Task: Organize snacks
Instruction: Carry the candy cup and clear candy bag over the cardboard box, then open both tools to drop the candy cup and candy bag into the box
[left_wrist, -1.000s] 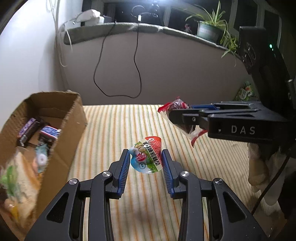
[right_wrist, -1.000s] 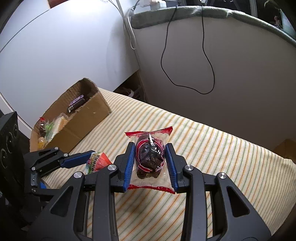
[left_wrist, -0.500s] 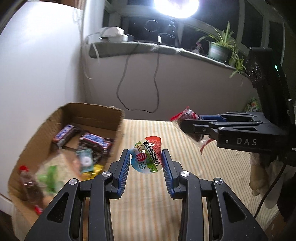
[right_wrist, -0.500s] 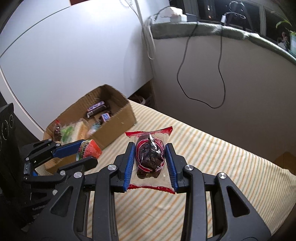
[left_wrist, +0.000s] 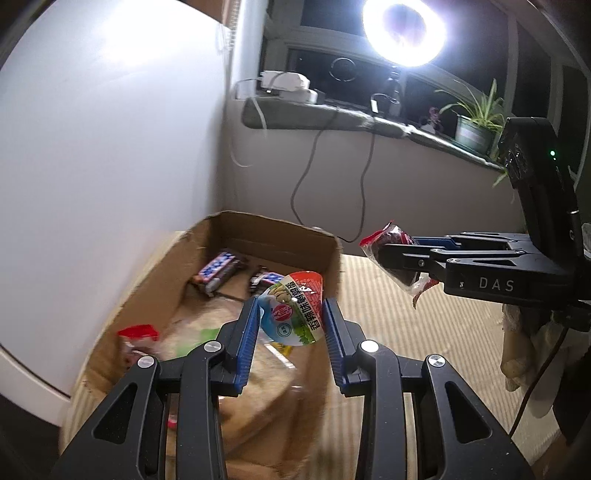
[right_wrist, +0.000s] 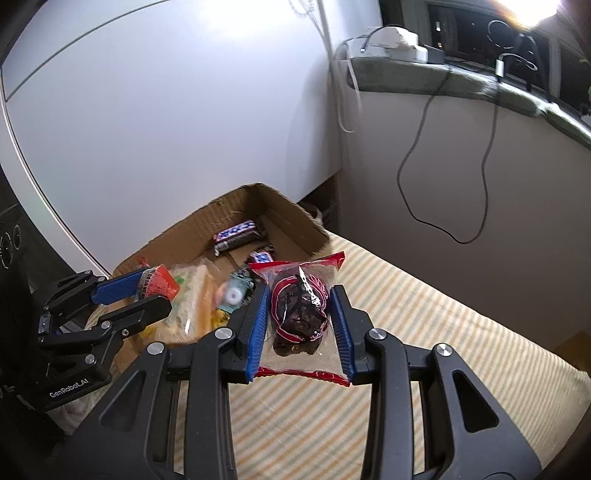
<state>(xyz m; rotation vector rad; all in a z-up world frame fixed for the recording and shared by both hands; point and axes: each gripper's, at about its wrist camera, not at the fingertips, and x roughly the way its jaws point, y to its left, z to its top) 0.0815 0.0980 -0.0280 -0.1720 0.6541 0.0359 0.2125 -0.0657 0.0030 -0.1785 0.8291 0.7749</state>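
My left gripper (left_wrist: 291, 317) is shut on a small snack cup with a red, green and blue lid (left_wrist: 293, 314) and holds it in the air over the open cardboard box (left_wrist: 280, 230). The box holds candy bars (left_wrist: 219, 271) and several other packets. My right gripper (right_wrist: 300, 306) is shut on a clear packet with red ends and dark contents (right_wrist: 298, 306), held above the striped cloth just right of the box (right_wrist: 295, 214). The right gripper (left_wrist: 391, 254) shows at the right of the left wrist view. The left gripper (right_wrist: 147, 291) shows at the left of the right wrist view.
The striped cloth (right_wrist: 443, 332) covers the surface to the right of the box. A white wall (left_wrist: 92, 147) stands behind the box. A grey ledge (left_wrist: 332, 116) with a power strip, hanging cables, a ring light and a potted plant (left_wrist: 476, 125) runs along the back.
Both grippers have moved left toward the box, each still holding its snack. The left gripper now hangs over the box interior; a second ago it was over the striped cloth.
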